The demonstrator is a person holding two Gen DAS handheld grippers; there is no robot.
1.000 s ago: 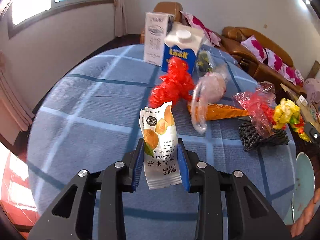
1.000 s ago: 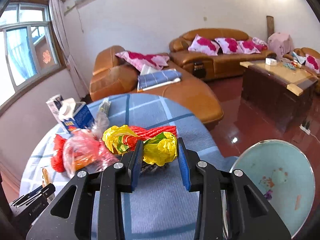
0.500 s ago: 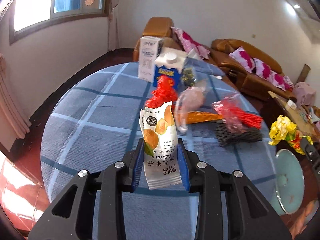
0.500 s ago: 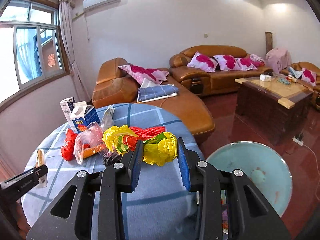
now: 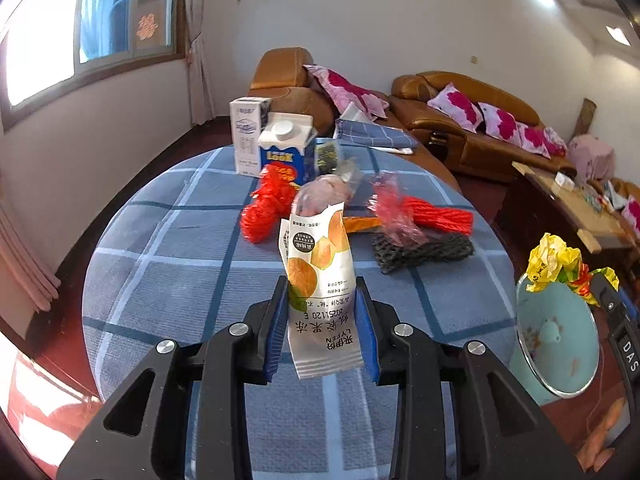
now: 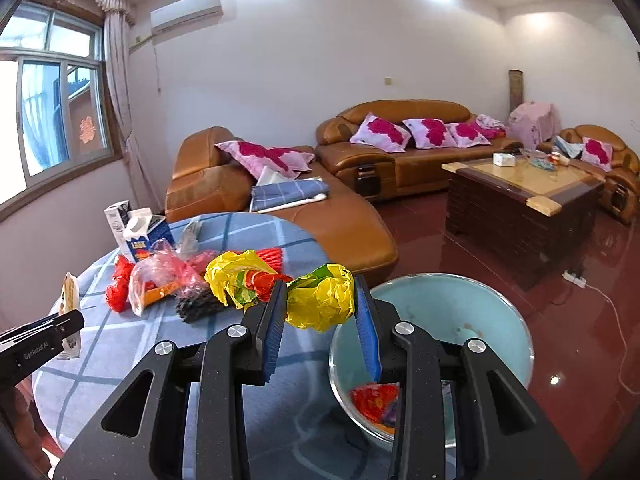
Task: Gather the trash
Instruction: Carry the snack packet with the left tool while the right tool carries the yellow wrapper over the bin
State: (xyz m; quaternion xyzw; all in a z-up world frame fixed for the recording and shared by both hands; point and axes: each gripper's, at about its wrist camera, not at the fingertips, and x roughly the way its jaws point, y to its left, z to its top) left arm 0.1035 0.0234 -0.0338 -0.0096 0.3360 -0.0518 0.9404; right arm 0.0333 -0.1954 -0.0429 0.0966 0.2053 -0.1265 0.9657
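Note:
My left gripper (image 5: 322,330) is shut on a white snack packet (image 5: 320,276) printed with orange fruit, held upright above the blue checked table (image 5: 168,280). My right gripper (image 6: 321,330) is shut on a crumpled yellow, green and red wrapper (image 6: 320,304), which hangs at the table's edge next to the rim of a pale blue bin (image 6: 472,312). The bin (image 5: 560,344) holds some red trash at its bottom. In the left wrist view the yellow wrapper (image 5: 554,260) and part of the right gripper show at the right edge.
On the table lie a red plastic bag (image 5: 266,210), clear bags (image 5: 324,192), red netting (image 5: 436,214), black mesh (image 5: 420,252), a blue milk carton (image 5: 286,152) and a white carton (image 5: 246,132). Brown sofas (image 6: 400,148) and a wooden coffee table (image 6: 520,196) stand beyond on the red floor.
Both grippers have pulled back and risen from the table with their trash still held. The right gripper has swung towards the bin, which now sits close under its right finger.

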